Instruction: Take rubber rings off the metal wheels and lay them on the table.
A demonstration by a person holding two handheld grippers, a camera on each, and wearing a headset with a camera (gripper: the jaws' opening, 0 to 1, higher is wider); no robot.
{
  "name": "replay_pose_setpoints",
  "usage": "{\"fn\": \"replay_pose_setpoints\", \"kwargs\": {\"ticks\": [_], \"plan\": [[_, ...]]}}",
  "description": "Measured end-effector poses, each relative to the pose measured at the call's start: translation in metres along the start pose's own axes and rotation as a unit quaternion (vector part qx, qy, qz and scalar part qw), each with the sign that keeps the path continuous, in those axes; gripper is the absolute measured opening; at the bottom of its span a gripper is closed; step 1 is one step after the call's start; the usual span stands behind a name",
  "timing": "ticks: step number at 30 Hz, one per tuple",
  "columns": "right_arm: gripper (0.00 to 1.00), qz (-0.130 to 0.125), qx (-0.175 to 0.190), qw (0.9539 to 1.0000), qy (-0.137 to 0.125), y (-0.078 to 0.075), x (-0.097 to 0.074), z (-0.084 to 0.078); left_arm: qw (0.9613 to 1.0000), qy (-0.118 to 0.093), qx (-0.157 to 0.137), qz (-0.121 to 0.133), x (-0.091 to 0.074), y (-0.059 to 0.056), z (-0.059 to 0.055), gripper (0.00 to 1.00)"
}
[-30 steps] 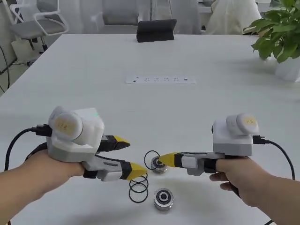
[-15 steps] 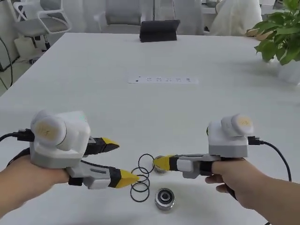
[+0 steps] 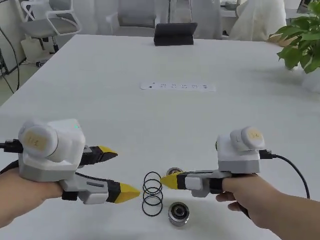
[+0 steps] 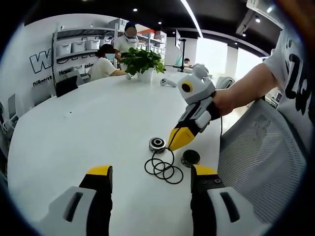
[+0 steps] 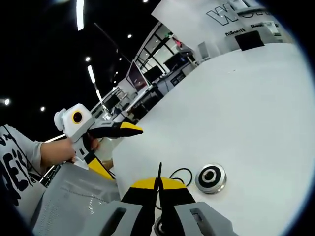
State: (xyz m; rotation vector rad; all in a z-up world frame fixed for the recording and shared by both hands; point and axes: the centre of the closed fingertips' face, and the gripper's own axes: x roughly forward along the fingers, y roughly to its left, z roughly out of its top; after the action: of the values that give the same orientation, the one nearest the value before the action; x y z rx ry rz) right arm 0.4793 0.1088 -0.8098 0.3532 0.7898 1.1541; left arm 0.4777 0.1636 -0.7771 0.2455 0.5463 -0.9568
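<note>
Left gripper [image 3: 116, 170], near left: jaws wide apart, holding nothing. Right gripper [image 3: 166, 181], near right: jaws closed on a thin rubber ring [image 5: 159, 169]. Further black rings [image 3: 152, 199] lie overlapping on the white bench [image 3: 175, 115], just left of the near metal wheel [image 3: 178, 212]; the far metal wheel [image 3: 174, 171] sits behind the right jaws.

Bright, even office light washes the white table [image 3: 200, 120] in my head view. My left gripper [image 3: 124, 171] and right gripper [image 3: 167, 181] throw only faint, soft shadows at 6 o'clock, and the chairs at 12 o'clock go slightly soft.

In my left gripper view a ceiling strip [image 4: 192, 18] burns at 12 o'clock, windows [image 4: 211, 54] glare at 1 o'clock and the shelves [image 4: 74, 49] bow at 10 o'clock.

My right gripper view sits rolled, with a dark ceiling at 9 o'clock and a lamp strip [image 5: 80, 14] flaring at 11. The pinched rubber ring [image 5: 159, 172] is a sharp hairline.
</note>
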Motion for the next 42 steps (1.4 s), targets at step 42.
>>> {"fn": "replay_pose_setpoints", "kwargs": {"ticks": [42], "plan": [[0.23,-0.046,-0.02,0.9985,0.021,-0.012,-0.023,-0.014,1.0,0.001,-0.006,0.005,-0.005,-0.004,0.001,0.62]]}}
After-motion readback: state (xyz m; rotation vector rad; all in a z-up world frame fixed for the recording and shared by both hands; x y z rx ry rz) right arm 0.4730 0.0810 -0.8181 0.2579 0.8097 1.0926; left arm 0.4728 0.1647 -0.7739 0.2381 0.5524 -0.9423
